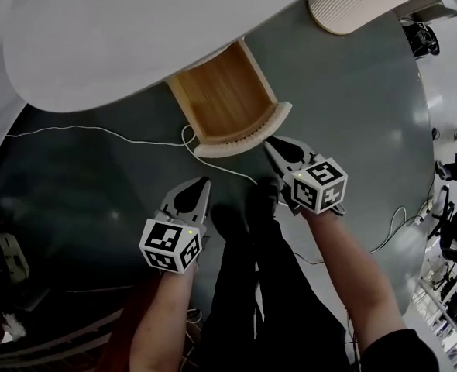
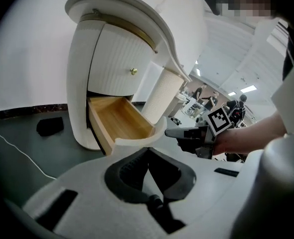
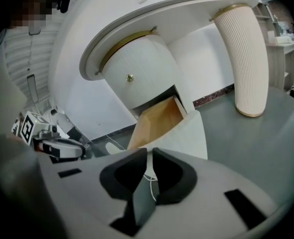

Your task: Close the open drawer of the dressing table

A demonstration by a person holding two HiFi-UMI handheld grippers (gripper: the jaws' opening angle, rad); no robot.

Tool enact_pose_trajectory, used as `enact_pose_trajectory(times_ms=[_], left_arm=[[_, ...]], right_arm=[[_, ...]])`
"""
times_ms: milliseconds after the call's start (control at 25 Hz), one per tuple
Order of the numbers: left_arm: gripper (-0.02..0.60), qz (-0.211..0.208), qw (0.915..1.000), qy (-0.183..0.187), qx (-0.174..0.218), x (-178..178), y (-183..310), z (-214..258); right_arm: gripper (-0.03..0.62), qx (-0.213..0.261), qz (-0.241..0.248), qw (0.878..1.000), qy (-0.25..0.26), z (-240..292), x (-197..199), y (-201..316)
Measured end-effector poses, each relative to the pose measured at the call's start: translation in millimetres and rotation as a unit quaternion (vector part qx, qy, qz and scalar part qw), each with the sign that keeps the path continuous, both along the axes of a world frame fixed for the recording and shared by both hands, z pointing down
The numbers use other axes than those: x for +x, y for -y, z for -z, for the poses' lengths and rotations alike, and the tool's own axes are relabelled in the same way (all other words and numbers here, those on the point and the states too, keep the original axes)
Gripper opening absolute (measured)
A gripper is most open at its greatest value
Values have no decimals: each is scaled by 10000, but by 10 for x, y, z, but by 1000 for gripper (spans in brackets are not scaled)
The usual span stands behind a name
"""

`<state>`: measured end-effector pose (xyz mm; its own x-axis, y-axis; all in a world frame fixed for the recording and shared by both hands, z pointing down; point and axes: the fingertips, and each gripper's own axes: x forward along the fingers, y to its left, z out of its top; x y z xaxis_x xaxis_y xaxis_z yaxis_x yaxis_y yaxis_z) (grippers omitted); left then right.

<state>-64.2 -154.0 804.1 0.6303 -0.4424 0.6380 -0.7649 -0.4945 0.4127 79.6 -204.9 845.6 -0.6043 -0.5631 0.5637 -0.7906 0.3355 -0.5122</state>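
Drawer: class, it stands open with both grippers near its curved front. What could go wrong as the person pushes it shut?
1. The right gripper points at one end of the front of the drawer; an off-centre push may skew and jam it.
2. That front is curved, so shut jaws could slide off.
3. The white cable loops on the floor beside the front and might snag the left gripper.
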Motion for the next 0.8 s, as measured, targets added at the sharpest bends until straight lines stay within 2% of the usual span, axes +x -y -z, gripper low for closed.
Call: enact_pose_trajectory(times_ms=[200,440,600,800], left_arm=[[8,70,9999,-49,121,-170,95,88],[8,-11,9984,-9,573,-441,514,175],[8,56,9967,-200,786,-404,847,286],[8,54,9960,-324,830,-342,960,318]], right_arm=[[46,235,226,9991,-269,23,-79,378],[44,631,470,9948,-640,1,-328,892],[43,691,409,9957,-465,49,-424,1189],[41,881,321,9944,-490,34,-531,1478]])
